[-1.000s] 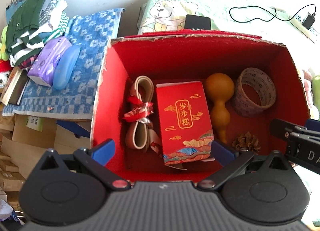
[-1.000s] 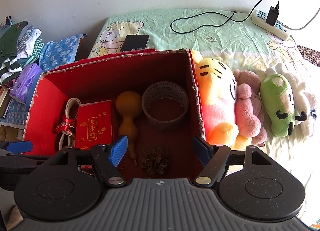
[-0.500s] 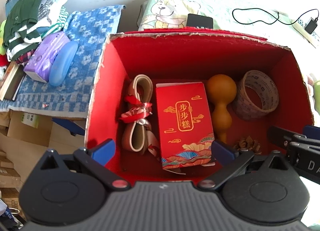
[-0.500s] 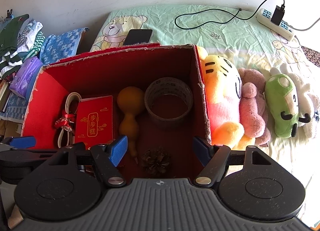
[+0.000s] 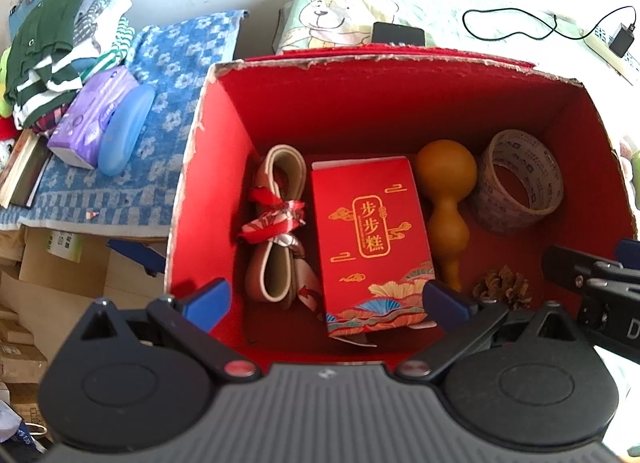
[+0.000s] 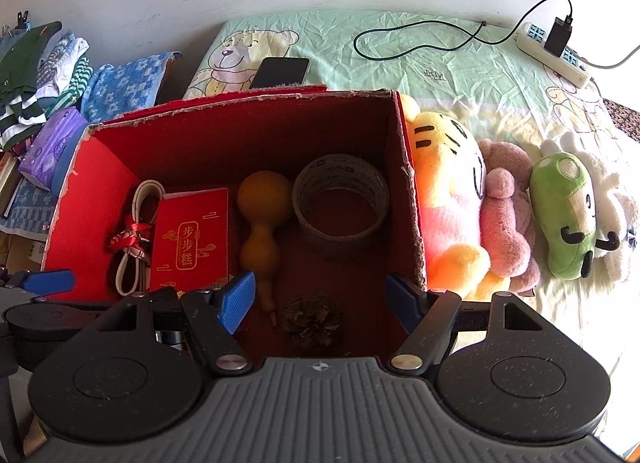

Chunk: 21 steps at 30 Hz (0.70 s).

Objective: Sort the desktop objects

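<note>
Right gripper (image 6: 320,297), spread wide and empty, hovers over the red box (image 6: 92,191), pine cone (image 6: 312,321) between its fingers.

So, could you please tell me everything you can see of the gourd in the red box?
The gourd is a smooth, tan-orange bottle gourd, seemingly dried, with a large round bulb, a narrow waist, a smaller bulb and a thin dark-tipped stem. It lies flat on the floor of the red box, big bulb toward the far wall, stem pointing toward the cameras. It sits between the red packet and the tape roll, close beside the packet; contact is unclear. Neither gripper holds it.
</note>
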### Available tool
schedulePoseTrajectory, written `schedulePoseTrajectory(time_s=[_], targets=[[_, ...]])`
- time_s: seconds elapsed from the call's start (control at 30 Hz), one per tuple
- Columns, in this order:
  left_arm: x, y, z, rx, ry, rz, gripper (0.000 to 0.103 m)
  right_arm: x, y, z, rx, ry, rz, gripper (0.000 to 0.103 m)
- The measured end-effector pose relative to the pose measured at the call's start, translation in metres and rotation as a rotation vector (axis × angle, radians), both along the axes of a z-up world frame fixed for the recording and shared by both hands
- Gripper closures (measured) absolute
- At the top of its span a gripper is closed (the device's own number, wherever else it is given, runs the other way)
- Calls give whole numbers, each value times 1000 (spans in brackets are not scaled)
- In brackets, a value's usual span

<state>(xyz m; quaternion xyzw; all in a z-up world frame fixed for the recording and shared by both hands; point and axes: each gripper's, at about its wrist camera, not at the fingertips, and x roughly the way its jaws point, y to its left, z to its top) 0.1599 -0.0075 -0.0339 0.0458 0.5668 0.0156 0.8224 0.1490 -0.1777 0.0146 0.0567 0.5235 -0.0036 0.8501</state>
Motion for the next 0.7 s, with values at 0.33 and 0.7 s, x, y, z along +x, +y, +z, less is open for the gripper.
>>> schedulePoseTrajectory(time_s=[0.33, 0.7], targets=[[-1, 3, 0, 1, -9, 18, 1, 0, -2, -3, 21, 8, -18, 29], [10, 3, 4, 12, 14, 31, 3, 16, 0, 0, 16, 28, 5, 29]])
